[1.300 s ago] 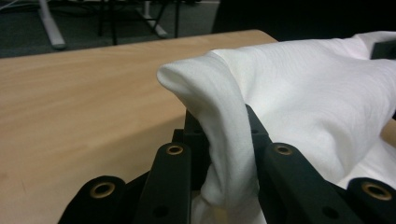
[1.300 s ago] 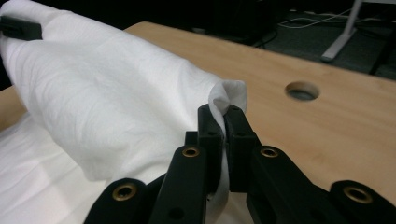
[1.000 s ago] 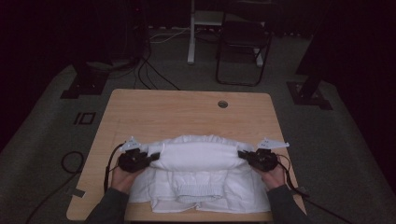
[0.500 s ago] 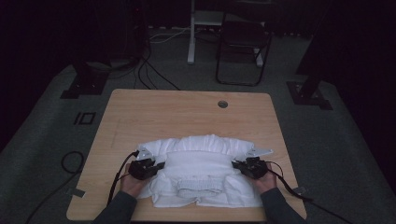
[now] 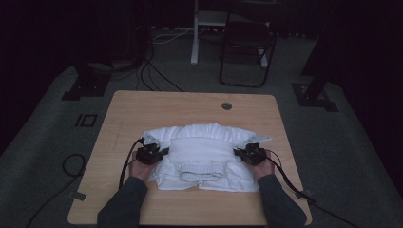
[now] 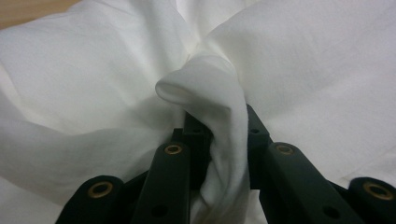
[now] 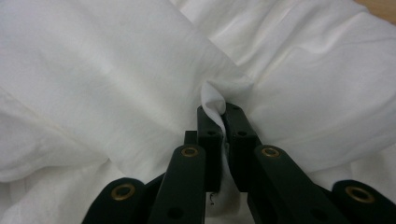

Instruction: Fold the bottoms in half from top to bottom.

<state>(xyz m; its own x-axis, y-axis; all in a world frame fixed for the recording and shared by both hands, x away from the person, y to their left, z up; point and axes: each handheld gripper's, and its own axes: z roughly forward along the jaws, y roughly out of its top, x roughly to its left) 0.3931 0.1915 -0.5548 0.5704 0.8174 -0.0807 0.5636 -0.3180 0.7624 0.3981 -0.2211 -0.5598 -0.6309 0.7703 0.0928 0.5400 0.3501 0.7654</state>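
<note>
— Gripping what, at centre frame?
— A white garment (image 5: 202, 154) lying on the wooden table (image 5: 142, 111); left gripper (image 5: 159, 153) jaws pinch a thick fold at its left edge.
— And lower right?
— Right gripper (image 5: 242, 153) jaws clamp a thin fold there.

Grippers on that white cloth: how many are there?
2. The left gripper pinches the white garment at its left side, the right gripper at its right side; each is shut on a bunched fold, on the wooden table.
</note>
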